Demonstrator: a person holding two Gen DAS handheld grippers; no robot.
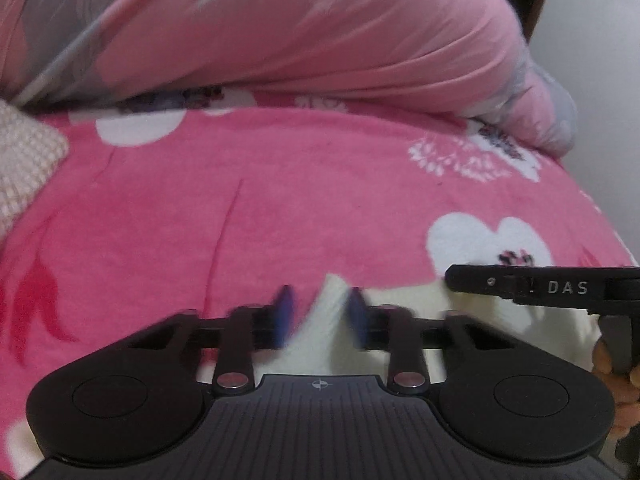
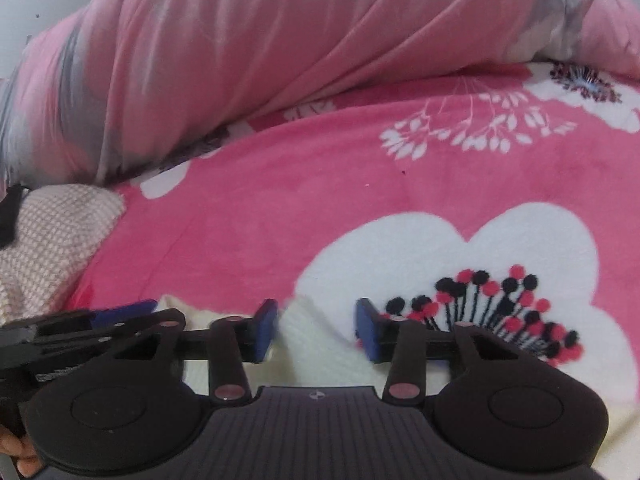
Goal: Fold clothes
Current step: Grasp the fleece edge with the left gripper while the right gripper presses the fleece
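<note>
A cream garment (image 1: 500, 320) lies low on the pink flowered blanket (image 1: 280, 200). A raised fold of it stands between the blue pads of my left gripper (image 1: 322, 316), which looks shut on that fold; the picture is blurred there. In the right wrist view the same cream garment (image 2: 316, 356) lies under my right gripper (image 2: 316, 328), whose pads stand apart with cloth between them, so it is open. Each gripper shows in the other's view: a right finger (image 1: 560, 288) comes in from the right, and the left fingers (image 2: 124, 308) rest on the cloth's left end.
A bulky pink and grey quilt (image 1: 320, 32) (image 2: 280, 40) is heaped along the far side of the bed. A beige knitted piece (image 1: 24, 160) (image 2: 52, 232) lies at the left. A pale wall (image 1: 600, 80) bounds the bed's right edge.
</note>
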